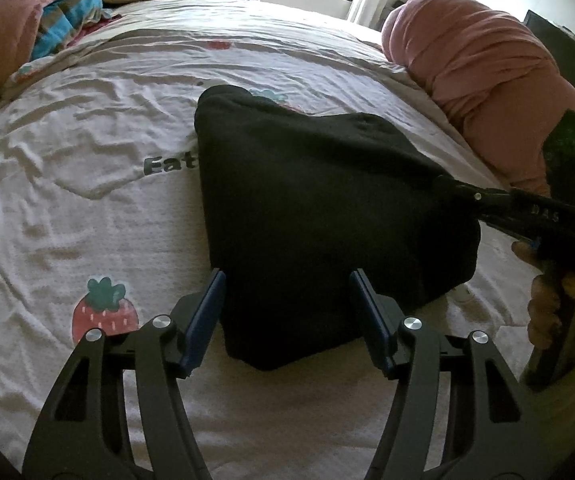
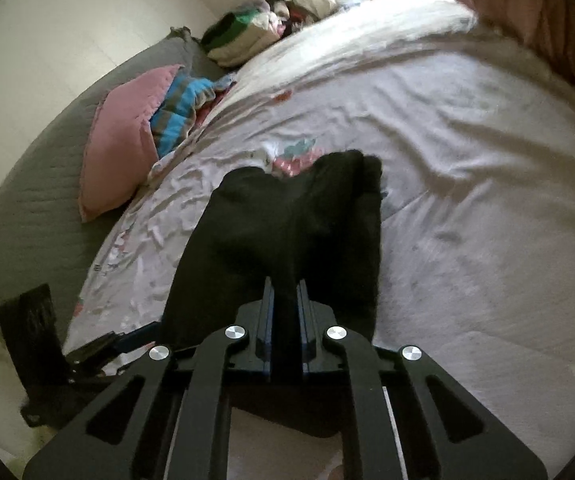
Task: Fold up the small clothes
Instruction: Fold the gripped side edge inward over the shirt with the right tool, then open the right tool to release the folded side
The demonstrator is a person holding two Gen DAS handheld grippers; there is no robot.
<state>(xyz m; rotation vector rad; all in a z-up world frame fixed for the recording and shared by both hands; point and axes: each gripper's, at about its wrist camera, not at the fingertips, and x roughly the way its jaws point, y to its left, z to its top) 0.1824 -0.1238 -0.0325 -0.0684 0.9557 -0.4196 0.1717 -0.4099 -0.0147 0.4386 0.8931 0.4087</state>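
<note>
— Black garment (image 1: pixel 307 208), a small dark knit piece, lies on the strawberry-print bedsheet (image 1: pixel 87 208) near the bed's near edge, one corner drawn up and off to the right.

— Who has it?

— The right gripper (image 2: pixel 285 300) is clamped on a bunched ridge of the cloth. The left gripper (image 1: pixel 285 304) stands spread, released, its blue pads (image 1: pixel 207 320) either side of the near corner, touching nothing that I can see.

— Risk?

— I judge the pinch narrow: a pull across could let the fabric slide out, or drag the whole piece askew instead of folding it. If the left closes low, it may catch the sheet too.

— Any writing?

— "Eat" on the sheet, the rest hidden under the garment; "DAS", faint, on the right tool's body.
</note>
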